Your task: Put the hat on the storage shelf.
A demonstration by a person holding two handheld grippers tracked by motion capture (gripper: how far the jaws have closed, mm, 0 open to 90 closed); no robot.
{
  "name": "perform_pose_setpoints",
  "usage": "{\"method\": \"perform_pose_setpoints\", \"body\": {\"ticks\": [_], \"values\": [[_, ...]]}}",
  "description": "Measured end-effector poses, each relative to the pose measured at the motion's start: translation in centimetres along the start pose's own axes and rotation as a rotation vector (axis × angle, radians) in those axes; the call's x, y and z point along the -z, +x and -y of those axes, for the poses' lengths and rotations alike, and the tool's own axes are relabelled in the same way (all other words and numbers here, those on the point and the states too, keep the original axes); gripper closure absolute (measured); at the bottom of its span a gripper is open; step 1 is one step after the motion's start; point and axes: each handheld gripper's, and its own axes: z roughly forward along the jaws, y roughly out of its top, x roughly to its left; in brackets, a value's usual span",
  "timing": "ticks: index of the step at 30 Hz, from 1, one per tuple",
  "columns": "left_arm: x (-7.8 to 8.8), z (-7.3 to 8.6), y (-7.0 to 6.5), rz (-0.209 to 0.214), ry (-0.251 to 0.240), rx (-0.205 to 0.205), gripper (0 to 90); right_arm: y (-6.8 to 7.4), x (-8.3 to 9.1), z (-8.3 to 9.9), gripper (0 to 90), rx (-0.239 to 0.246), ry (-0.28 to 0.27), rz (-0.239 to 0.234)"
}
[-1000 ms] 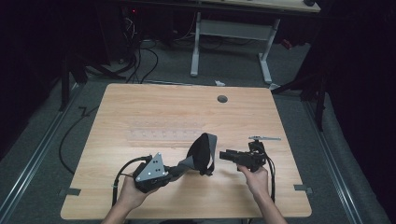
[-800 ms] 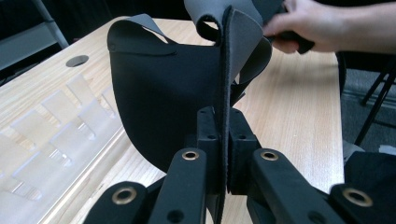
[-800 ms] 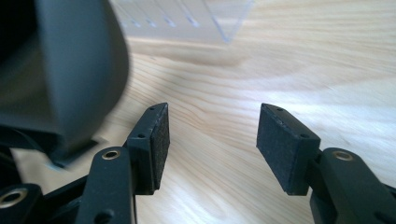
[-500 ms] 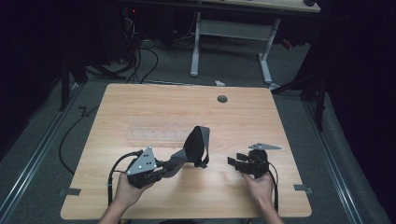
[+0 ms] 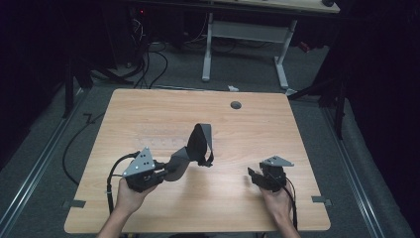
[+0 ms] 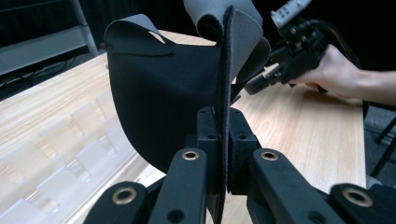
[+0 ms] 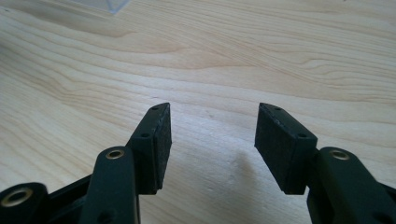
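Gripping a dark grey fabric strap (image 5: pixel 190 151), the left gripper (image 5: pixel 161 173) sits at the near-left part of the wooden table (image 5: pixel 148 114), held in the person's left hand (image 5: pixel 130 196). In the left gripper view its jaws are pressed together on the strap's edge (image 6: pixel 225 140), clamped tight with the material standing up between them. The strap rises from the jaws and curls up into a loop above the tabletop, its far end hanging over near table centre; black on one face, lighter grey on the other. A cable (image 5: pixel 111 173) loops off the gripper's left side.

Near the table's far edge, a small round grommet hole (image 5: pixel 236 105).

The right gripper (image 5: pixel 252 176) is at near-right, well apart from the strap, held in the right hand (image 5: pixel 277 201), grey plate on top. In the right gripper view (image 7: pixel 212 135) its jaws stand apart, nothing between them, bare wood grain below.

Beyond the table, a white-legged desk (image 5: pixel 245 29) and floor cables (image 5: pixel 153 54) in the dark.
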Motion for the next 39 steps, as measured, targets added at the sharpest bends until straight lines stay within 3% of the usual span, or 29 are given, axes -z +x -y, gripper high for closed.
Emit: {"method": "perform_pose_setpoints", "body": {"ticks": [6, 15, 27, 39], "values": [[0.6, -0.5, 1.2, -0.030, -0.016, 0.018, 87.0, 0.1, -0.8, 0.3, 46.3, 0.014, 0.016, 0.024], [1.7, -1.5, 3.2, -0.081, -0.055, 0.055, 87.0, -0.1, -1.2, 0.7, 45.3, 0.015, 0.017, 0.008], [2.6, -2.4, 5.9, -0.191, -0.082, 0.056, 87.1, -0.1, -1.3, 0.7, 44.5, 0.019, 0.016, 0.005], [3.8, -2.0, 8.9, -0.294, -0.109, 0.069, 87.1, -0.1, -1.2, 0.7, 44.0, 0.016, 0.017, 0.004]]}}
